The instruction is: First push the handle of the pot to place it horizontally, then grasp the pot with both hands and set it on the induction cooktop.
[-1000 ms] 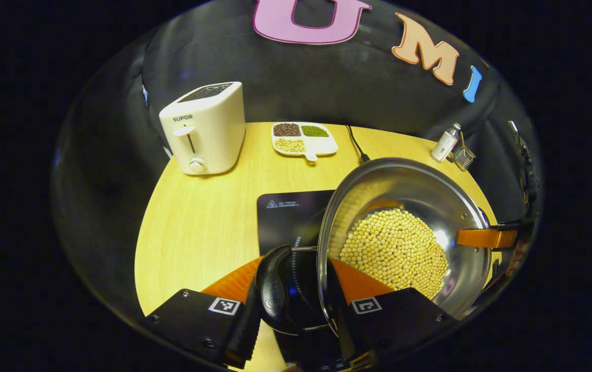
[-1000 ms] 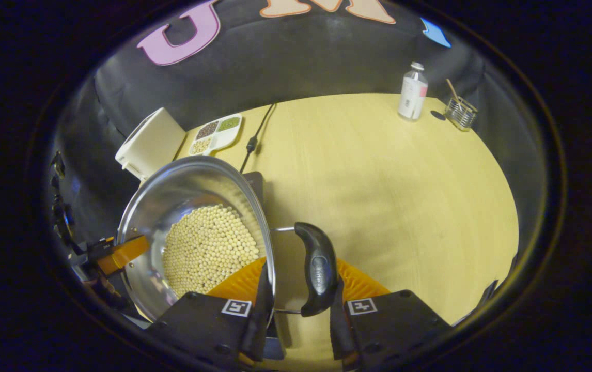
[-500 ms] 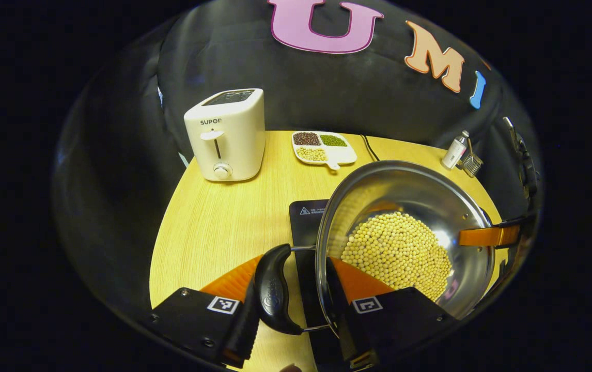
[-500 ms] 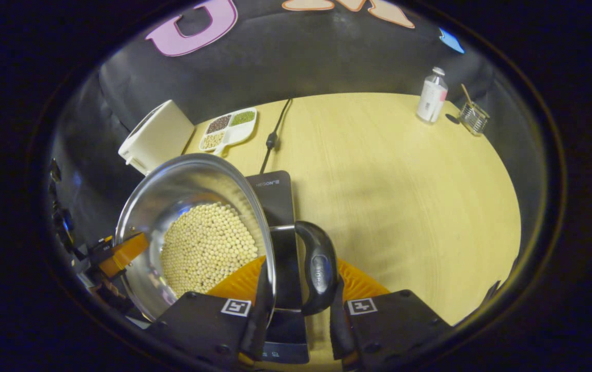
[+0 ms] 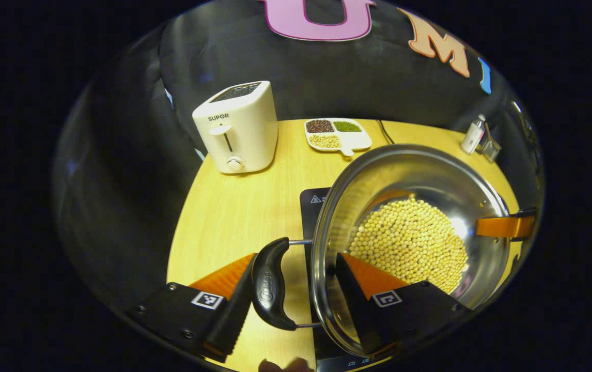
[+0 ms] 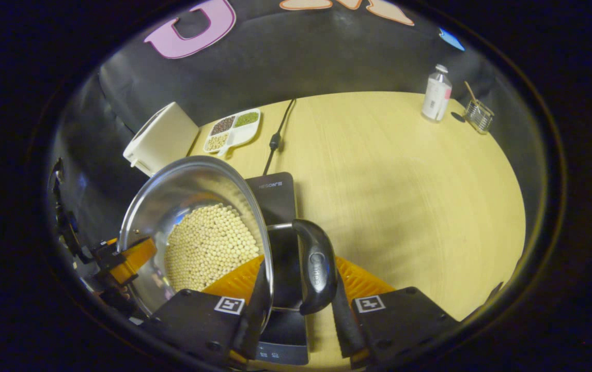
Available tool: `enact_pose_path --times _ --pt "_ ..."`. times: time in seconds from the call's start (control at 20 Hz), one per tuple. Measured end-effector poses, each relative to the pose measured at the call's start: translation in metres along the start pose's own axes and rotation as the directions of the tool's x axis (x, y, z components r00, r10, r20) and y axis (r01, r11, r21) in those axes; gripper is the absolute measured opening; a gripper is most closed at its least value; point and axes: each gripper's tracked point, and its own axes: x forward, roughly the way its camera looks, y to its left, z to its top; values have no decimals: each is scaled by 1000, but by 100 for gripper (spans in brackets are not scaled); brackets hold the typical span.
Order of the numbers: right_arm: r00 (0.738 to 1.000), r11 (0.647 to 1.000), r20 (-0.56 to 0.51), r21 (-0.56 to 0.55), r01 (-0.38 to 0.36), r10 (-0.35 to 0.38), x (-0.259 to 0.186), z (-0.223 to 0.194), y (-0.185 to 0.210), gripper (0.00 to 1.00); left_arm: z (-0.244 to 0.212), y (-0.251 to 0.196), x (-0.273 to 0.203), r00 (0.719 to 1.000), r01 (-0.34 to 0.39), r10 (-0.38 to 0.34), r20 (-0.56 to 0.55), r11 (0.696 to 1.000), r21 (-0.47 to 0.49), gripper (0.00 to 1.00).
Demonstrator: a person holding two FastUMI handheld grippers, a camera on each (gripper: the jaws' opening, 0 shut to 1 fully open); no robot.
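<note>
both views: close, opposite sides of pot | shared: table

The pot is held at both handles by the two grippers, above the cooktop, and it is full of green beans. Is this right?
Not quite. The left gripper view shows the pot holding pale yellow beans, not green. The rest stands: the left gripper and right gripper each straddle a handle, and the cooktop lies beneath.

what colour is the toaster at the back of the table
The toaster is cream white with a dark top panel; the left gripper view shows it best.
</note>
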Motion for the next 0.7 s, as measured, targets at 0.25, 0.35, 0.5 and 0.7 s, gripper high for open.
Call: enact_pose_path --times 0.25,0.35,0.5,0.7 --pt "989 989 64 42 -139 136 -36 13 -12 100 33 -4 -49 980 -142 132 147 988 54 96" --pt "980 985 111 37 -170 166 -62 25 -30 100 45 -10 -77 960 -199 190 204 980 26 97" --pt "960 979 207 33 -200 189 -99 40 -67 94 59 -35 -120 927 -241 235 293 970 -14 97" --pt "939 983 291 -64 -174 185 -137 41 -124 92 72 -88 -184 881 -257 255 398 965 -51 97"
